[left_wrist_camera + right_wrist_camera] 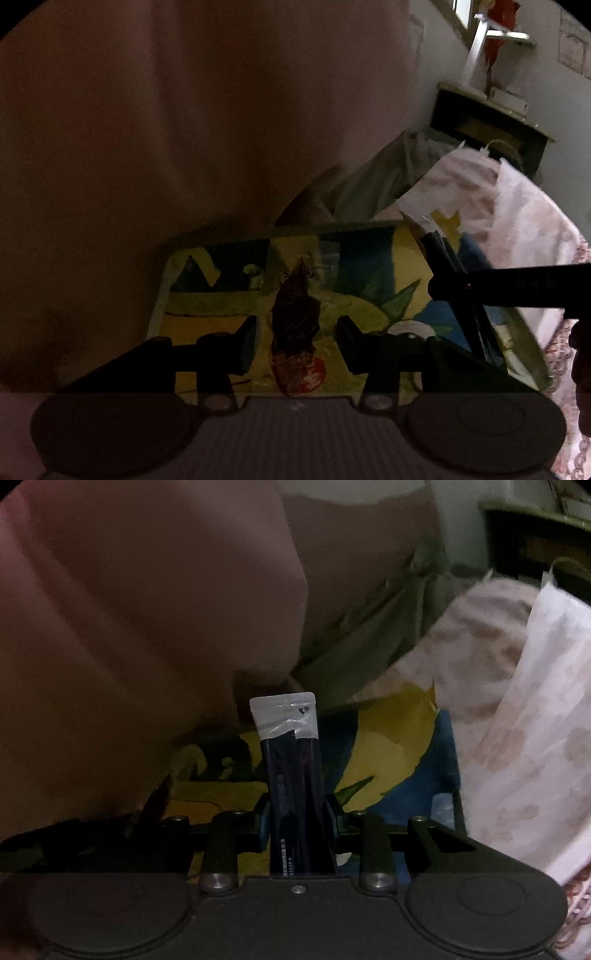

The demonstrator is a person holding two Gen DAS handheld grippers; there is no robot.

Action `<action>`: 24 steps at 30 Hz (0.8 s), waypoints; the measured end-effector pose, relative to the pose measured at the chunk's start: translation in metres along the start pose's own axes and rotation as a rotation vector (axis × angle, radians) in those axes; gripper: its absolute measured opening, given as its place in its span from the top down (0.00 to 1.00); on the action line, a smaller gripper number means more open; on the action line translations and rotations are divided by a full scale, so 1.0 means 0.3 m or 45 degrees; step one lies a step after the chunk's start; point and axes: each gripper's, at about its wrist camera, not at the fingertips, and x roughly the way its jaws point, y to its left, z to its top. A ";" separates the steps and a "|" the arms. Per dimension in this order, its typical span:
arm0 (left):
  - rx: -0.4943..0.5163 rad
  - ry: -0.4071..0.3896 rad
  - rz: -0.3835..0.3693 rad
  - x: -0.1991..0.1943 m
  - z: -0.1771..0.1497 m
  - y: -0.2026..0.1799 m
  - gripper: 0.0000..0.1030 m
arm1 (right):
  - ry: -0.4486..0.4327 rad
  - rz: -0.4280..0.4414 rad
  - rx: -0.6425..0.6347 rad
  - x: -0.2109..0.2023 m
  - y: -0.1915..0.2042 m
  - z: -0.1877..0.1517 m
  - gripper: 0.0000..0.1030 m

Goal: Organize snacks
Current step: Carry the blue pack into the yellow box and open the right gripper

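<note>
Sachet (pixel 291 775) pinched upright in right gripper (pixel 297 823) fingers.

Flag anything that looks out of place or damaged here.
Nothing looks damaged. The dark stick sachet stands upright, clamped squarely in the right gripper. A crumpled dark red wrapper lies on the yellow and blue box, between the left gripper fingers, which stand open.

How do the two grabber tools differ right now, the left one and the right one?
The right gripper has its jaws shut on a dark stick packet with a silver top, which stands up between them. The left gripper has its jaws apart and holds nothing; a dark brown wrapped snack shows in the gap. Both hang above the same yellow and blue tray.
</note>
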 end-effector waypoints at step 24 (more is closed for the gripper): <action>-0.006 0.089 0.031 0.166 -0.019 -0.019 0.52 | 0.065 -0.039 0.019 0.164 -0.035 -0.029 0.69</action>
